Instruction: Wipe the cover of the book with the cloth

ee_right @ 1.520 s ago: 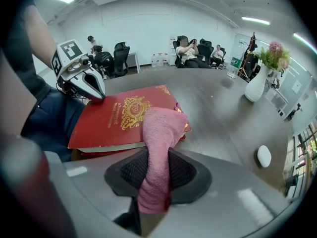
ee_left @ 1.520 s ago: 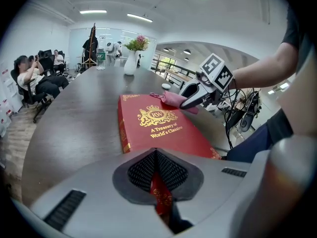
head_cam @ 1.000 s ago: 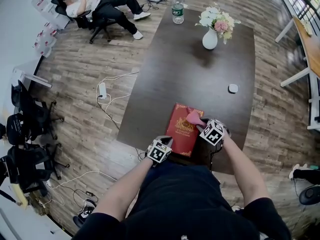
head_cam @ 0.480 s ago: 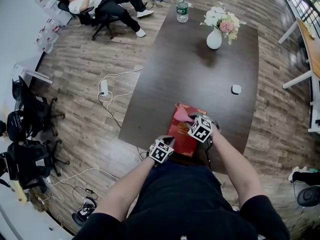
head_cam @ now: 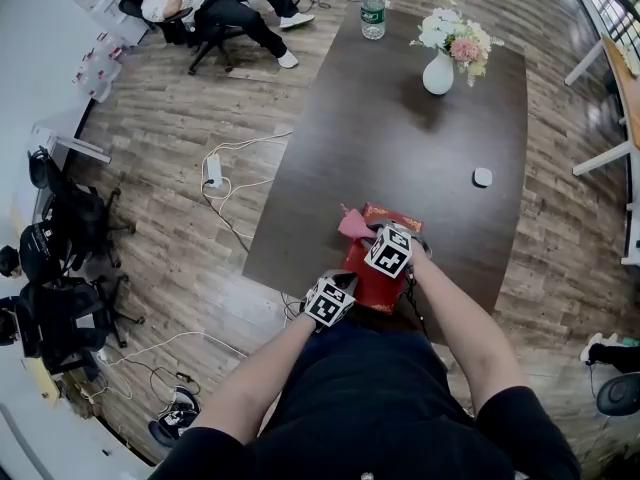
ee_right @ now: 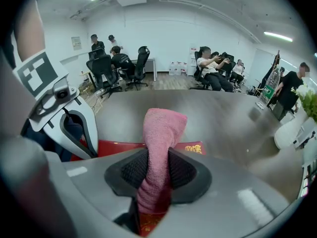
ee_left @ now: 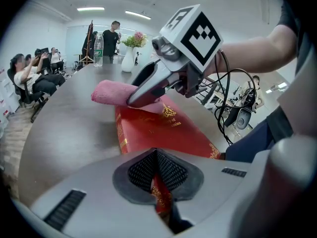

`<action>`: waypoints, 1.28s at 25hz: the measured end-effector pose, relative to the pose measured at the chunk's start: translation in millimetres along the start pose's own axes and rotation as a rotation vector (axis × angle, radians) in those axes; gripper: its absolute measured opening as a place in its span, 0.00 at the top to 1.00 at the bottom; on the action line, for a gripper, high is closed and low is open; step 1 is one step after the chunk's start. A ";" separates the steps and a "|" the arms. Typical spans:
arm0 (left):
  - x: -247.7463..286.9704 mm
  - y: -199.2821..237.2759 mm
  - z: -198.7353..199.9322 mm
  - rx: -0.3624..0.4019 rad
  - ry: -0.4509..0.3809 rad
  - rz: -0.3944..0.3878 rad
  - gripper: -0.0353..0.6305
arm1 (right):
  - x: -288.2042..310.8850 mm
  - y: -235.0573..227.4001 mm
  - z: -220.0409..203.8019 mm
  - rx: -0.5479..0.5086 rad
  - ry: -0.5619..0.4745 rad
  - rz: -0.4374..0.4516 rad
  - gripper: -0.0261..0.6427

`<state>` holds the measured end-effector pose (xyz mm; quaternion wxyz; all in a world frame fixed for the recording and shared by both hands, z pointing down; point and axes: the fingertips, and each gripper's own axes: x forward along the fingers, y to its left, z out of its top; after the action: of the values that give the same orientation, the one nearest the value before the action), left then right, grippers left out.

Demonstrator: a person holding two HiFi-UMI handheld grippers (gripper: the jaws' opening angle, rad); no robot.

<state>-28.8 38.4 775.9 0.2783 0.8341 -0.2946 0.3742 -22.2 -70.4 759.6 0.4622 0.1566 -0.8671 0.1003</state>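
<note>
One book (head_cam: 374, 286): red, at the dark table's (head_cam: 400, 138) near edge.
Left gripper (ee_left: 157, 182): clenched on the book's near edge.
Right gripper (ee_right: 153, 180): grasping the pink cloth (ee_right: 161, 128).
Change: cloth has slid left to the cover's far-left corner.

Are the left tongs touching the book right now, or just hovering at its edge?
Touching. The left gripper view shows the left tongs shut on the near edge of the book, with the red cover pinched between the two pads.
</note>
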 end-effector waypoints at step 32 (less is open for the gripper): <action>0.0 0.5 2.4 -0.006 -0.017 -0.010 0.96 | 16.1 -0.6 2.6 0.004 0.031 0.032 0.79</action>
<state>-28.0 36.4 774.6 0.2801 0.8379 -0.2937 0.3649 -32.4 -74.7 771.6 0.4734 0.1423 -0.8620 0.1118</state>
